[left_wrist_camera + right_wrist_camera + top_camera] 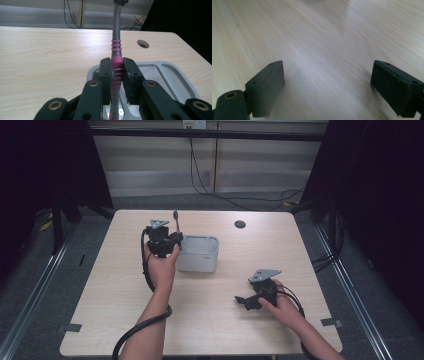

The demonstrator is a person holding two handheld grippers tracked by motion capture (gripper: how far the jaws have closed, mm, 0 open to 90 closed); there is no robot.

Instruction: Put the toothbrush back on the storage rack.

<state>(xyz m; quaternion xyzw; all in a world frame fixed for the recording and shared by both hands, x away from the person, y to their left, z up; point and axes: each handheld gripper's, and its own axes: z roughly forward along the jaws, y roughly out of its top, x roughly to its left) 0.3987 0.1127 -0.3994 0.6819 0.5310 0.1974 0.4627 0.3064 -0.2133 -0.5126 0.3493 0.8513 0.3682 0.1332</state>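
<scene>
Left gripper [117, 72] clamped on pink-and-grey toothbrush [116, 50], handle upright above left edge of grey tray [199, 254], right gripper [327, 87] with jaws wide apart, low over bare wooden table [125, 285], well apart from tray

In the right gripper view, the right gripper [328, 87] had its two black jaws rising from the bottom corners and standing far apart, with nothing between them. Beneath and beyond them lay the pale wooden table [319, 45], its grain running away toward the top of the view, with a soft sheen of light across the middle. The gripper was held low, close over the tabletop.
</scene>
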